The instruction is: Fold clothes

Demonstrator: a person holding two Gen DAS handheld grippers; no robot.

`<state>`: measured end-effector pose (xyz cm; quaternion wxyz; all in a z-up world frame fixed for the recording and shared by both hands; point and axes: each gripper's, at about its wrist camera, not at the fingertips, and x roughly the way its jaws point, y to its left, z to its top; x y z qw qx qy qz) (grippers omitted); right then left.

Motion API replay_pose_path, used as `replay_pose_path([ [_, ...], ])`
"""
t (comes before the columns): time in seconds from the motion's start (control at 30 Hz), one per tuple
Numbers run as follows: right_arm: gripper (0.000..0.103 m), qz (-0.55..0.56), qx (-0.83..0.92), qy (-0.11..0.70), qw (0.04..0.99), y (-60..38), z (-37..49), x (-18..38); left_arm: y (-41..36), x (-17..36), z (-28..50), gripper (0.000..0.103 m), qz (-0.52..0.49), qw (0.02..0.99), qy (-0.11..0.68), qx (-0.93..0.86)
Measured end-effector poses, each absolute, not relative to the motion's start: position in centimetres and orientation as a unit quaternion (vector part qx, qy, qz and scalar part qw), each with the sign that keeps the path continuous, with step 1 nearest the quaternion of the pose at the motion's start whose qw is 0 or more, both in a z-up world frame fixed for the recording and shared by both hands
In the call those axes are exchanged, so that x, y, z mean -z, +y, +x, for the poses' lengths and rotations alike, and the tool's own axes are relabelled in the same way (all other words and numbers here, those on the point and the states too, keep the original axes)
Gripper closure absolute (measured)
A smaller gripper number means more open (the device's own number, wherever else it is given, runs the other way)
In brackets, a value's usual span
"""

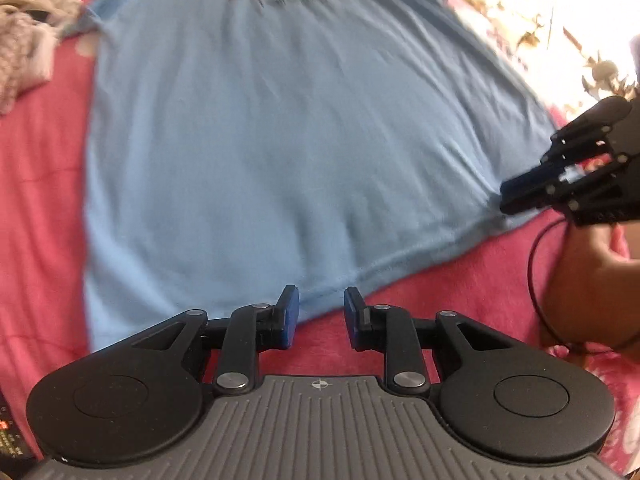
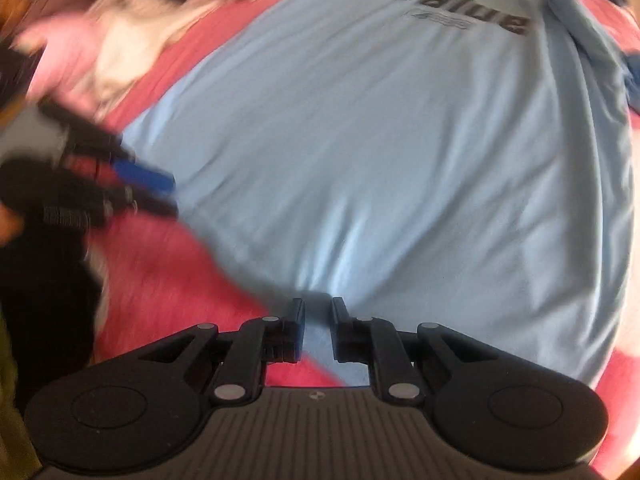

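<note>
A light blue T-shirt [image 1: 280,140] [image 2: 400,160] lies spread flat on a red bedcover [image 1: 40,200], its dark printed "value" lettering [image 2: 464,6] at the far end. My left gripper [image 1: 322,312] hovers at the shirt's near hem, open, with the hem edge and red cover showing in the gap. My right gripper [image 2: 318,328] stands over the hem near the other corner, its jaws a narrow gap apart with blue cloth visible between them, not pinched. Each gripper shows in the other's view: the right gripper [image 1: 536,164] at the shirt's right edge, the left gripper [image 2: 172,198] at its left edge.
A heap of pale knitted clothes [image 1: 24,52] [image 2: 132,40] lies on the bed at the far left. A flowered sheet [image 1: 560,40] in bright light borders the shirt's right side. A person's hand [image 1: 580,272] and a black cable [image 1: 534,280] hold the right gripper.
</note>
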<state>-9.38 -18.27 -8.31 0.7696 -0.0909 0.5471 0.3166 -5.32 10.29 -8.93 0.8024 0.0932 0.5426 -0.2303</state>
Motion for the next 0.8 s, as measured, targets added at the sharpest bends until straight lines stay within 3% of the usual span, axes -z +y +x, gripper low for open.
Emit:
replay_pose_path([
  [0.13,0.088,-0.047,-0.224,0.51,0.829,-20.0,-4.9,6.4,11.4,8.2,-2.7,0.078,0.064,0.84,0.502,0.195],
  [0.23,0.088,-0.017,-0.147,0.503,0.851,-20.9,-2.3,6.8,12.6,11.2,-1.1,0.078,0.087,0.836,0.531,0.106],
  [0.5,0.088,-0.04,-0.059,0.611,0.788,-22.4,-6.8,7.5,17.9,10.2,-2.9,0.078,0.002,0.818,0.565,0.106],
  [0.6,0.088,-0.047,0.005,0.59,0.806,-23.2,-7.9,4.4,18.6,8.7,-2.9,0.078,-0.017,0.833,0.541,0.112],
  [0.8,0.088,-0.049,0.125,0.472,0.871,-25.2,-10.8,-6.9,18.1,4.9,-3.4,0.077,-0.042,0.862,0.482,0.15],
])
